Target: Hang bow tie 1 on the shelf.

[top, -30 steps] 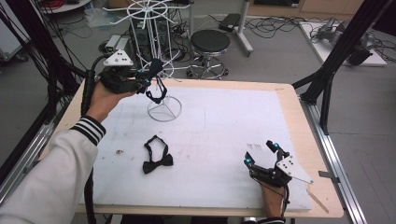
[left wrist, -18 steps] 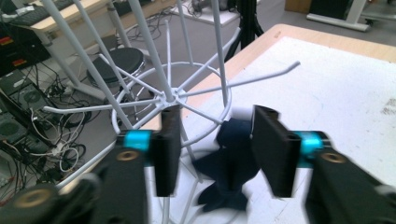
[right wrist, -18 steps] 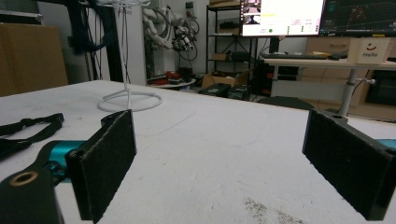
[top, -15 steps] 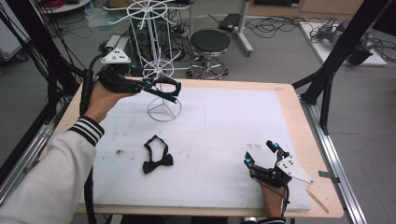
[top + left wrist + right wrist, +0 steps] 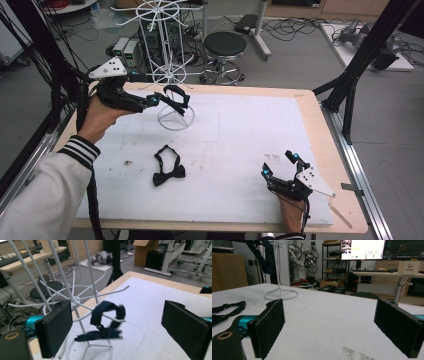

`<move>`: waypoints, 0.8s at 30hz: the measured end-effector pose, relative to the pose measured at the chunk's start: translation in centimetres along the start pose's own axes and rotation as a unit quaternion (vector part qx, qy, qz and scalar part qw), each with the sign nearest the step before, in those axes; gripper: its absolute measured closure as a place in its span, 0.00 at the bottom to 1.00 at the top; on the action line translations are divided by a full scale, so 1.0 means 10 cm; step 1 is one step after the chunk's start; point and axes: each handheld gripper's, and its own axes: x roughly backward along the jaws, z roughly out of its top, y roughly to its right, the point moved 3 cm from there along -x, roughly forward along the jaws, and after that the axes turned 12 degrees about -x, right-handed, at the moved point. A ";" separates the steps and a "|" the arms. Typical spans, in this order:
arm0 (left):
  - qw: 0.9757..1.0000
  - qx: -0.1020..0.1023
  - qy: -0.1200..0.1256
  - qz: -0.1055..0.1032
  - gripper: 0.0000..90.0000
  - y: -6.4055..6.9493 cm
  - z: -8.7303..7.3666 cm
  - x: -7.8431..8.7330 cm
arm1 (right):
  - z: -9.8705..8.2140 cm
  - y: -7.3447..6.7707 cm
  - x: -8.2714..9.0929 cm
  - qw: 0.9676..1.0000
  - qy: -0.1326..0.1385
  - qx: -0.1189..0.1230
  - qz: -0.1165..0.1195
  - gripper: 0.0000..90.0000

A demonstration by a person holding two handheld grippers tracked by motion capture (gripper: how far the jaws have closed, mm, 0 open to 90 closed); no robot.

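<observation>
White sheet (image 5: 250, 150) over a wooden bench (image 5: 320, 125), listed front to back as we find it in the high view.

Lower right of the frame: right gripper (image 5: 280, 165) resting on the sheet in the person's hand, its jaws standing wide apart with nothing between them; the right gripper view confirms bare sheet in the gap.

Lower centre-left: a black bow tie (image 5: 168, 167) lying flat on the sheet, well apart from both grippers.

Upper left: left gripper (image 5: 161, 98), held level toward the white wire rack (image 5: 170, 60). Its jaws have just been opening and now stand wide; we see no pad pressing on anything.

Upper centre-left: a second bow tie (image 5: 107, 320), dark, hanging by its loop on one prong of the rack, above the rack's ring base, between the parted jaws in the left gripper view.
</observation>
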 end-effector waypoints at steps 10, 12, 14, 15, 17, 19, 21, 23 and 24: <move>0.999 0.008 0.033 -0.011 0.07 0.15 -0.31 0.25 | 0.00 0.00 0.00 1.000 -0.005 -0.001 -0.002 0.10; 0.999 0.008 0.041 -0.010 0.07 0.18 -0.38 0.32 | 0.00 0.00 0.00 1.000 -0.005 0.000 -0.002 0.10; 0.999 0.007 0.050 -0.009 0.07 0.21 -0.43 0.39 | 0.00 0.00 0.00 1.000 -0.005 0.000 -0.003 0.10; 0.998 0.007 0.055 -0.008 0.07 0.23 -0.47 0.44 | 0.00 -0.01 0.00 1.000 -0.004 -0.001 -0.004 0.10; 0.998 0.007 0.062 -0.004 0.07 0.27 -0.54 0.50 | 0.00 0.00 0.00 1.000 -0.003 0.001 -0.006 0.10; 0.998 0.006 0.066 0.002 0.07 0.30 -0.60 0.55 | 0.00 0.00 0.00 1.000 -0.004 0.000 -0.006 0.10; 0.997 0.012 0.071 0.003 0.07 0.34 -0.69 0.60 | 0.00 -0.01 0.00 1.000 -0.004 -0.001 -0.006 0.10; 0.997 0.018 0.076 0.008 0.07 0.38 -0.79 0.63 | 0.00 -0.01 0.00 1.000 -0.004 -0.001 -0.005 0.10; 0.997 0.020 0.079 0.011 0.07 0.41 -0.84 0.65 | 0.00 -0.01 0.00 1.000 -0.004 -0.001 -0.005 0.10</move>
